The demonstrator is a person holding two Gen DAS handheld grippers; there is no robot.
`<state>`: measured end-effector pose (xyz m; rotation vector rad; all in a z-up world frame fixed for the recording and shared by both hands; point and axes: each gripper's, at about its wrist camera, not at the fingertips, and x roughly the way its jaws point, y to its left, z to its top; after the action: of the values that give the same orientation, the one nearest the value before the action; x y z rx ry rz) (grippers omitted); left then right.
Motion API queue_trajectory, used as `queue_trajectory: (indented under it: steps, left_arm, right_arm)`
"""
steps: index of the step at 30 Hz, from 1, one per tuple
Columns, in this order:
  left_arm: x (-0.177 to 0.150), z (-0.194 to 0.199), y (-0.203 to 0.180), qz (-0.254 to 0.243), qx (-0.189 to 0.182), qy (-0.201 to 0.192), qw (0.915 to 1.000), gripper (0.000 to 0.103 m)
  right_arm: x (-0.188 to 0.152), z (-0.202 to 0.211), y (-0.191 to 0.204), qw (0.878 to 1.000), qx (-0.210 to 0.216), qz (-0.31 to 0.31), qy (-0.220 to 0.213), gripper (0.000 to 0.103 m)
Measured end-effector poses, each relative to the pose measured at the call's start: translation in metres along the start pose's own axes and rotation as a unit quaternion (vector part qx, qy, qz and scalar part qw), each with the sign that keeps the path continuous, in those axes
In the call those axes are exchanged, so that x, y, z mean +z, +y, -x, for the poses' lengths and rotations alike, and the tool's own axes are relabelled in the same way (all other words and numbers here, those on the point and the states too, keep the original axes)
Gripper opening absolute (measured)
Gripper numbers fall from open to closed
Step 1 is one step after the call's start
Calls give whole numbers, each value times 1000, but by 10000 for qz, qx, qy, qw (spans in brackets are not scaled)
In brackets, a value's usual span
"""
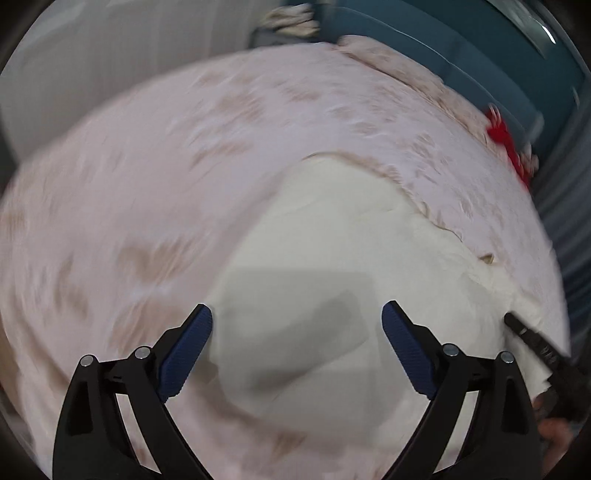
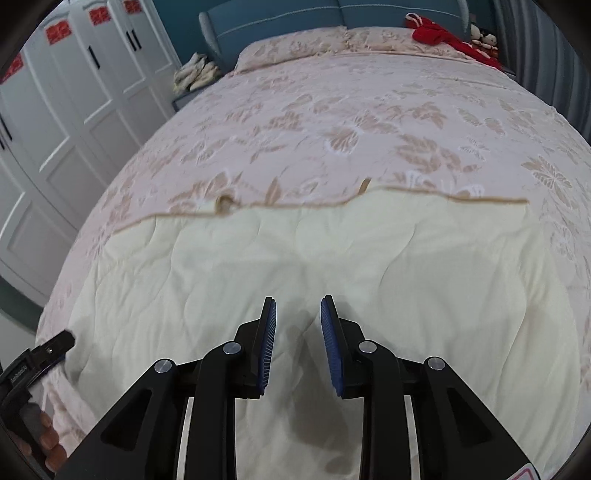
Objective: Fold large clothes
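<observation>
L tongs (image 1: 297,347) spread, empty; R tongs (image 2: 298,343) slightly apart, empty; quilt (image 2: 295,258) blurred in L view.

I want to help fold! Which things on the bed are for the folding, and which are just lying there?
For the folding:
- cream quilt, folded back over the flowery bedspread
- left hand-held gripper, open
- right hand-held gripper, open, nothing between its pads

Just lying about:
- red garment by the headboard
- soft toys beside it
- pillows
- pale bundle beside the bed
</observation>
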<state>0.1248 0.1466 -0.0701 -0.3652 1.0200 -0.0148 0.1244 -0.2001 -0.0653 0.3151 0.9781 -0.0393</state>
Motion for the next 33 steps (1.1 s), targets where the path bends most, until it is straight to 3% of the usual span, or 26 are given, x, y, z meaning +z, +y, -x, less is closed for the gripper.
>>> queue_trajectory:
  steps: [3,9,12,14,16,18,21,27,30,33]
  left_arm:
    - [-11,4,23,365,136,-2,9992,91]
    - [-12,-30,40,895,-367,517,9940,91]
    - [-12,-36,33,1017,-514,452,9925,93]
    - [-10,-35,22,935,-548,495,9929,83]
    - [-7,-26,14,821,-662,549,9929,55]
    - [-5,-11,12,696,-807,550,9928,36]
    - [-5,22,10,480,-1157,472,9910,21]
    - [-17,88,9,-64,-1288,320,9911,19]
    - [-18,108,30,-44,-1090,254,9937,19]
    - [-17,125,57,63,-724,167,9972,19]
  right_arm:
    - [-7,-2,9,9999,24,-64,97,26]
    - [-26,-10,31,9993,29,63,371,26]
    - [-35,-18,36,9983,-78,172,553,26]
    - [-38,-24,35,9977,-111,179,643,26]
    - [-38,-27,32,9975,-78,83,702,26]
    - [-37,-26,32,9972,-69,4,749,26]
    - [-40,-21,37,9967,-89,34,812,26]
    - [-66,10,56,9942,192,77,1053,26]
    - [-87,40,71,9919,519,274,1124,26]
    - [-105,64,81,9918,504,419,1094,24]
